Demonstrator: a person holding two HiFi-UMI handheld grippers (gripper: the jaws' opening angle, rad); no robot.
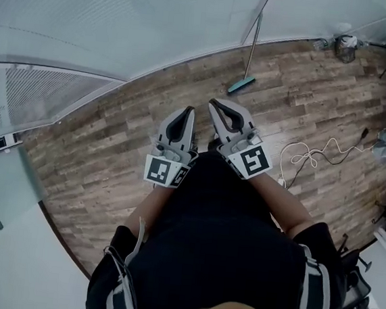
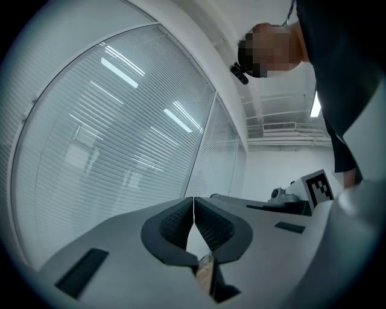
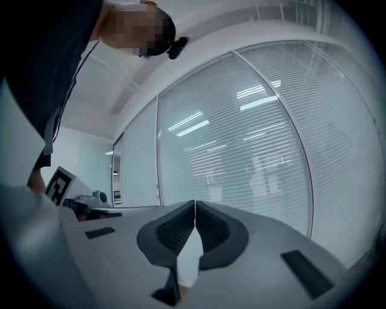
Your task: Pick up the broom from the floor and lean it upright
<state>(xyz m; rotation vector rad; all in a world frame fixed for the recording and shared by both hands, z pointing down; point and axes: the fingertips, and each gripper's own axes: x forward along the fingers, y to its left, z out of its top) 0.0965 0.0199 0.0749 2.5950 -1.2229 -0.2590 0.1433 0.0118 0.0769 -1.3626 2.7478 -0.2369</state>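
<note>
Brown wooden plank floor [image 1: 112,149] beside tall glass walls with white blinds. Well ahead of both tools, already leaning upright on the glass: long grey broom with a teal head [image 1: 242,84]. Pressed together and holding nothing: left tool [image 1: 187,109], right tool [image 1: 213,103]. Looks all done.

left claw [image 1: 188,110], right claw [image 1: 213,103] grey, black-padded; black-white marker cubes [image 1: 166,170]; black top [image 1: 218,241]; grey-white straps [image 1: 311,277]

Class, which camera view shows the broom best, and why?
The head view: the broom leans against the glass wall, teal head on the wooden floor. Neither gripper view shows it, only window blinds.
</note>
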